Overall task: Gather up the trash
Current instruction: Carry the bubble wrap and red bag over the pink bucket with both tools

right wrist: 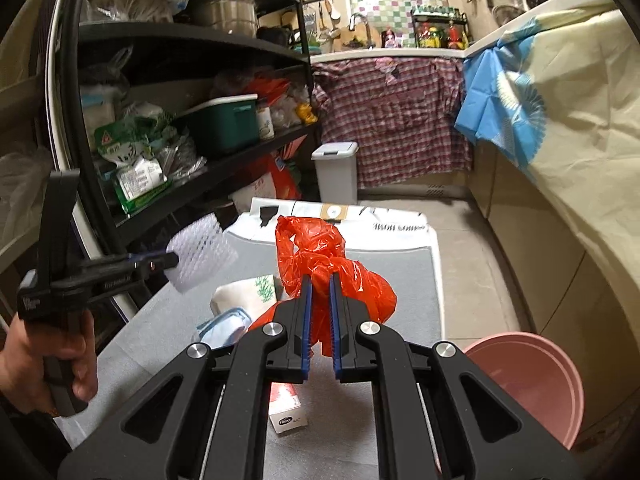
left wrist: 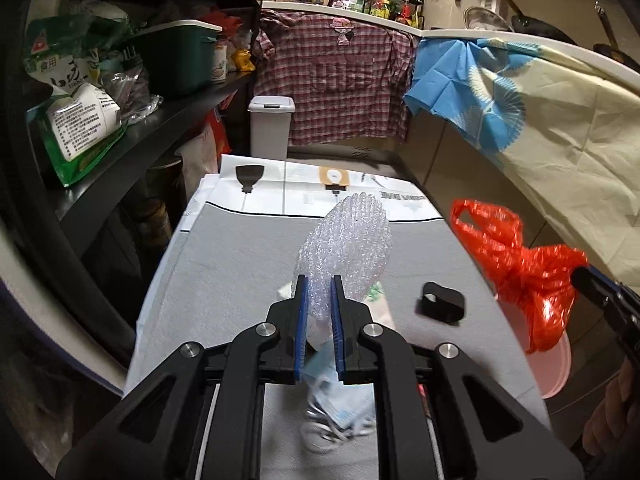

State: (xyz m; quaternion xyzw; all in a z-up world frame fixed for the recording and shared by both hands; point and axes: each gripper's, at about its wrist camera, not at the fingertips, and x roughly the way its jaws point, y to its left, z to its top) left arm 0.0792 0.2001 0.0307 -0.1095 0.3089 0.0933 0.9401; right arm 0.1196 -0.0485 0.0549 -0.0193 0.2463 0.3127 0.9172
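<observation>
Both hands are carrying a catch. The left gripper [left wrist: 319, 294] is clamping a crinkly bubble-wrap sheet [left wrist: 344, 252] by its lower end, so it is standing up off the grey mat [left wrist: 224, 276] toward twelve o'clock. The right gripper [right wrist: 320, 300] is pinching the red plastic bag [right wrist: 320, 264] at its bunched neck, probably so the loose film is not slipping. The pink basin [right wrist: 532, 380] is sitting at four o'clock off the mat, likely the drop spot. A face mask [right wrist: 224, 326], a small box [right wrist: 286, 416] and a black band [left wrist: 442, 302] are waiting on the mat.
</observation>
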